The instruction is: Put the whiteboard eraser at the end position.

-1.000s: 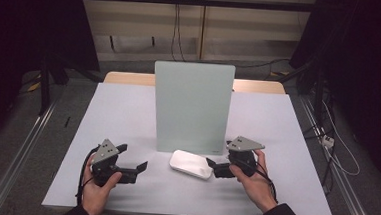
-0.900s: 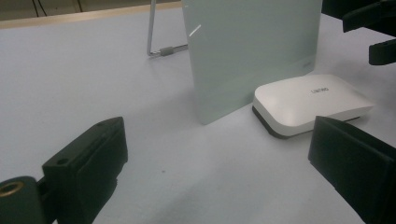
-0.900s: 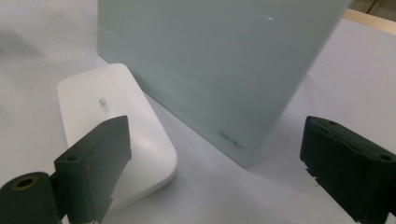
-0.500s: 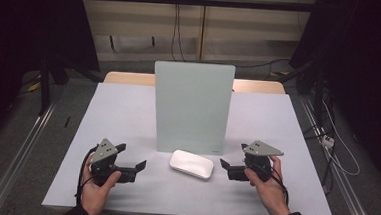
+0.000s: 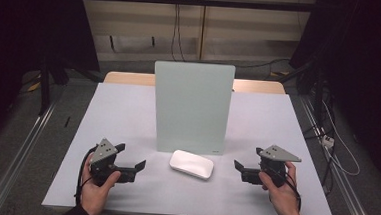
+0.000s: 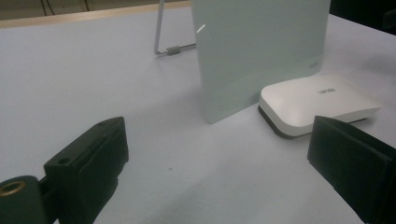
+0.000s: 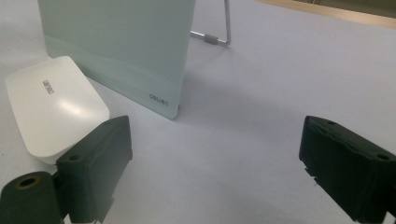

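Observation:
A flat white box (image 5: 191,164) with rounded corners lies on the table just in front of an upright pale green board (image 5: 192,107). My left gripper (image 5: 131,155) rests low at the box's left, open and holding nothing. My right gripper (image 5: 248,158) sits at the box's right, also open and apart from it. In the left gripper view the box (image 6: 317,100) lies ahead, near the right jaw, with the board (image 6: 257,46) behind it. In the right gripper view the box (image 7: 51,107) lies beside the left jaw and the board (image 7: 116,37) stands beyond.
The light grey table (image 5: 118,113) has bare room on both sides of the board. A wire stand (image 6: 161,42) props the board from behind and reaches back over the table (image 7: 224,32). Cables and dark frames lie on the floor around the table.
My right gripper has drawn back to the right, away from the white box it was close against. The box stays put. My left gripper has barely moved.

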`<move>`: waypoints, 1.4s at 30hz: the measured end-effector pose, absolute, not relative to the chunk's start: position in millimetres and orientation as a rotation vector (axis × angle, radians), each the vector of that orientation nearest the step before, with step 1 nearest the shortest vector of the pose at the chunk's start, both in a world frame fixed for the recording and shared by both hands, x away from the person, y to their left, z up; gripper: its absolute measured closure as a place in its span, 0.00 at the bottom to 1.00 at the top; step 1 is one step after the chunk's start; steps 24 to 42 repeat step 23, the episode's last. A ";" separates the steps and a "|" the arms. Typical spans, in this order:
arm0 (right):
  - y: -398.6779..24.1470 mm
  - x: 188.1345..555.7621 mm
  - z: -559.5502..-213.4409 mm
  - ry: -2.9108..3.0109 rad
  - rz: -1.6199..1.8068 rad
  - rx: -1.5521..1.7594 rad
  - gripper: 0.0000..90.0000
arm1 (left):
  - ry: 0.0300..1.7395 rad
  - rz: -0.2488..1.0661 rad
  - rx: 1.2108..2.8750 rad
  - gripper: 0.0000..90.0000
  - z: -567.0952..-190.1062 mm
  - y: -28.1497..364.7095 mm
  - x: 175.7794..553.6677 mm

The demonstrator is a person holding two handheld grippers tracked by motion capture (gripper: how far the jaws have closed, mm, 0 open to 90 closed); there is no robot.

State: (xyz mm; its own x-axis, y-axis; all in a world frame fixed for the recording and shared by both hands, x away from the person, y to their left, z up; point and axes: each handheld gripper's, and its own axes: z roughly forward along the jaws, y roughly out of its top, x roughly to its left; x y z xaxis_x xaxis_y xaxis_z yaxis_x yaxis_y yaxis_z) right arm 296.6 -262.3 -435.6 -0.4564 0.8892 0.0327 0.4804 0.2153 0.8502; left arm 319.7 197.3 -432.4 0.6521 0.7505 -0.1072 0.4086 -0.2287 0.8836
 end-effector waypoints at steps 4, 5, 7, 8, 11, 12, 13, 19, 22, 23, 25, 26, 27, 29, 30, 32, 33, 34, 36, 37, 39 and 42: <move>-271.2 290.4 -440.0 2.017 1.135 1.275 0.10 | 0.929 0.416 1.851 0.06 -432.9 198.7 320.2; -273.6 288.6 -441.5 2.012 1.133 1.288 0.10 | 0.929 0.415 1.851 0.06 -433.0 198.3 320.1; -278.6 286.0 -444.3 2.005 1.129 1.306 0.11 | 0.925 0.416 1.856 0.06 -432.9 197.7 319.9; -280.8 284.7 -445.1 1.998 1.127 1.313 0.11 | 0.923 0.415 1.856 0.06 -432.8 197.5 320.0; -286.3 281.6 -445.8 1.972 1.125 1.324 0.11 | 0.922 0.417 1.858 0.06 -433.2 197.3 320.2; -288.0 280.9 -446.4 1.964 1.121 1.332 0.10 | 0.926 0.415 1.858 0.06 -433.5 197.5 320.2; -289.7 280.3 -447.3 1.964 1.125 1.342 0.10 | 0.929 0.411 1.857 0.06 -433.8 197.6 320.3; -294.6 278.8 -449.5 1.932 1.142 1.374 0.11 | 0.940 0.413 1.859 0.06 -434.6 197.5 321.2; -295.0 279.6 -447.6 1.924 1.141 1.354 0.11 | 0.951 0.408 1.856 0.06 -434.6 199.0 321.8; -295.0 280.1 -447.5 1.929 1.149 1.359 0.10 | 0.960 0.413 1.846 0.06 -434.3 199.4 321.6; -295.0 280.1 -447.5 1.929 1.149 1.359 0.10 | 0.960 0.413 1.846 0.06 -434.3 199.4 321.6; -295.0 280.1 -447.5 1.929 1.149 1.359 0.10 | 0.960 0.413 1.846 0.06 -434.3 199.4 321.6; -295.0 280.1 -447.5 1.929 1.149 1.359 0.10 | 0.960 0.413 1.846 0.06 -434.3 199.4 321.6; -295.0 280.1 -447.5 1.929 1.149 1.359 0.10 | 0.960 0.413 1.846 0.06 -434.3 199.4 321.6; -295.0 280.1 -447.5 1.929 1.149 1.359 0.10 | 0.960 0.413 1.846 0.06 -434.3 199.4 321.6; -295.0 280.1 -447.5 1.929 1.149 1.359 0.10 | 0.960 0.413 1.846 0.06 -434.3 199.4 321.6; -295.0 280.1 -447.5 1.929 1.149 1.359 0.10 | 0.960 0.413 1.846 0.06 -434.3 199.4 321.6; -295.0 280.1 -447.5 1.929 1.149 1.359 0.10 | 0.960 0.413 1.846 0.06 -434.3 199.4 321.6; -295.0 280.1 -447.5 1.929 1.149 1.359 0.10 | 0.960 0.413 1.846 0.06 -434.3 199.4 321.6; -295.0 280.1 -447.5 1.929 1.149 1.359 0.10 | 0.960 0.413 1.846 0.06 -434.3 199.4 321.6; -295.0 280.1 -447.5 1.929 1.149 1.359 0.10 | 0.960 0.413 1.846 0.06 -434.3 199.4 321.6; -295.0 280.1 -447.5 1.929 1.149 1.359 0.10 | 0.960 0.413 1.846 0.06 -434.3 199.4 321.6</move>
